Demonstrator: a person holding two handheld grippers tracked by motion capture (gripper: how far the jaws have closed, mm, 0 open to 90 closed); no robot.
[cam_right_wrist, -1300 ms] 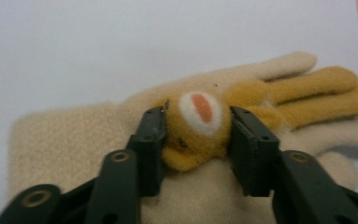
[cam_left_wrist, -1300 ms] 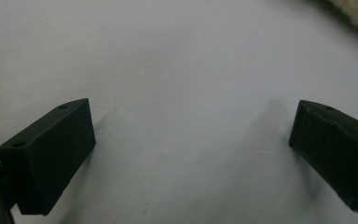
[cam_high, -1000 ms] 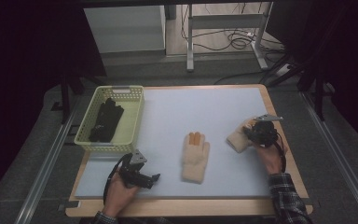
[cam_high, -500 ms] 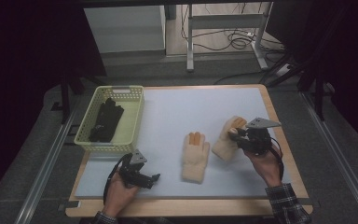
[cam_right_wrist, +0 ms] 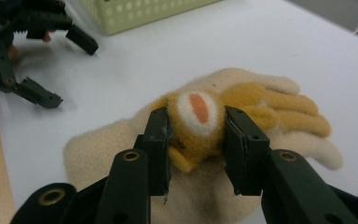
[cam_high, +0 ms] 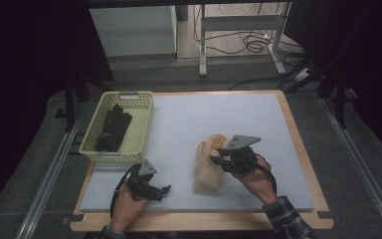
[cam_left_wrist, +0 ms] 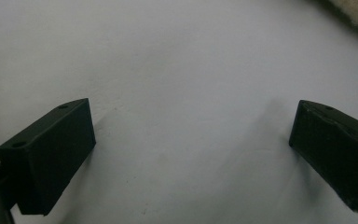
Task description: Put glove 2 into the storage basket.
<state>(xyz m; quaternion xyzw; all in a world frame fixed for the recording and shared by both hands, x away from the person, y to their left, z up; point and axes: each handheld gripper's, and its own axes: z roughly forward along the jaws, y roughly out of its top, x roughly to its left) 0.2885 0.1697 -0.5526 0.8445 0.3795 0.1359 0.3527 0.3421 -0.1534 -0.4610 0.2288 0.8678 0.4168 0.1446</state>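
A pale grey mat [cam_high: 219, 114] covers the wooden tabletop [cam_high: 298, 149], with dark floor, cables and a metal frame beyond its far edge. A yellow basket [cam_high: 144, 124] holding dark gloves [cam_high: 113, 128] sits at the far left corner. The right gripper [cam_right_wrist: 196, 135] clamps a tan glove [cam_right_wrist: 247, 102] above a cream glove [cam_right_wrist: 121, 154] lying near the front edge's middle. The left gripper [cam_high: 151, 189], jaws wide and empty, rests at the front left; the right gripper view shows the glove's orange patch.
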